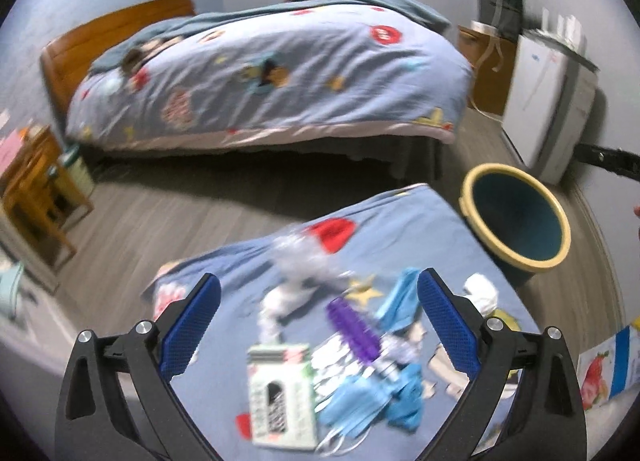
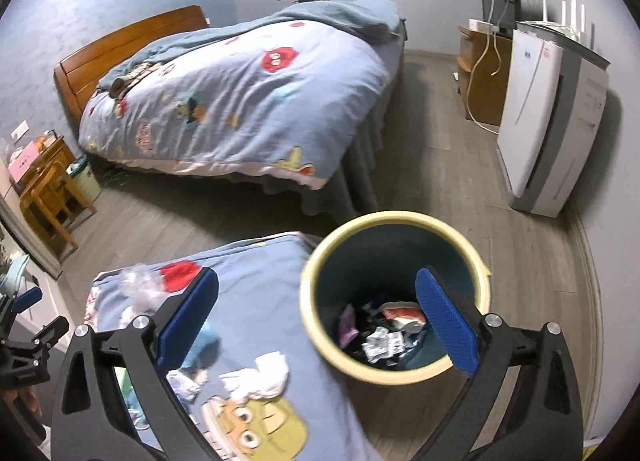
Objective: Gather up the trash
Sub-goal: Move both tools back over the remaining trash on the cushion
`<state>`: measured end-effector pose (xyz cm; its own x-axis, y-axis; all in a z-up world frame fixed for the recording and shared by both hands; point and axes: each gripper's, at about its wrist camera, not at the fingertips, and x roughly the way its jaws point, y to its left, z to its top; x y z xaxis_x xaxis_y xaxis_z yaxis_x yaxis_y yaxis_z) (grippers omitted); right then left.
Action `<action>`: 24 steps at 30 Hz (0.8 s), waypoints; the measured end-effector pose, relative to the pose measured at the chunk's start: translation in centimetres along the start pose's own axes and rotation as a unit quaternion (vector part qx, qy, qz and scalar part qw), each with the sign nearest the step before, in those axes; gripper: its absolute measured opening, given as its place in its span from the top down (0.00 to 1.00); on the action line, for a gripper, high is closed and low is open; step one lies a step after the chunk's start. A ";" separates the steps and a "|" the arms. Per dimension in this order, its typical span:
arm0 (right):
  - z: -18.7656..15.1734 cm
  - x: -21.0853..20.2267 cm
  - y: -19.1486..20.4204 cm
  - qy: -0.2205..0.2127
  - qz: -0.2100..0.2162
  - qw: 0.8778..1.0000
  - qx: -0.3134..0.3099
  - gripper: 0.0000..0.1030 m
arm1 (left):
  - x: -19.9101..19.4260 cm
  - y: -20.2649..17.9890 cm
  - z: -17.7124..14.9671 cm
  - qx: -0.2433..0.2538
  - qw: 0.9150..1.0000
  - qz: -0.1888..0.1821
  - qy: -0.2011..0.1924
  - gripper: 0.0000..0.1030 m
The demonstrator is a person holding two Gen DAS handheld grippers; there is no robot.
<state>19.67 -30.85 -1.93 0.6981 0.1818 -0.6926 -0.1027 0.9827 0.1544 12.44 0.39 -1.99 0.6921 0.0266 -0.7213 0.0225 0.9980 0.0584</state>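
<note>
A blue bin with a cream rim (image 2: 394, 297) stands on the floor beside a surface covered by a blue cartoon cloth (image 2: 264, 321); it holds several pieces of trash. It also shows in the left wrist view (image 1: 516, 217). My right gripper (image 2: 316, 321) is open and empty, above the bin's near left rim. My left gripper (image 1: 318, 321) is open and empty above the cloth, over a purple comb-like item (image 1: 354, 329), blue masks (image 1: 360, 401), a white-green packet (image 1: 280, 393) and clear plastic wrap (image 1: 300, 253). A crumpled white tissue (image 2: 260, 377) lies on the cloth.
A bed with a blue patterned duvet (image 2: 240, 101) fills the middle of the room. A white air purifier (image 2: 548, 121) and a wooden TV stand (image 2: 480, 73) are at the right wall. A wooden stool (image 2: 48, 197) stands left. Grey wood floor (image 2: 440, 181) lies between.
</note>
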 end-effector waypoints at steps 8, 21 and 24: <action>-2.7 1.1 4.1 0.041 0.006 0.999 0.011 0.06 | -0.6 5.6 -2.7 -0.064 0.998 0.017 0.009 0.05; -6.0 5.6 5.8 0.106 -0.030 0.994 0.023 0.06 | 4.9 6.7 -6.5 -0.058 0.995 0.017 0.084 0.05; -6.5 6.7 5.6 0.120 -0.034 0.992 0.028 0.06 | 6.3 5.6 -7.3 -0.047 0.993 0.007 0.107 0.05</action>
<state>19.19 -23.87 -10.28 0.5120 0.1248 -0.8499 -0.0158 0.9906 0.1359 11.70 6.56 -11.28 0.5231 0.0428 -0.8512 -0.0612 0.9980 0.0126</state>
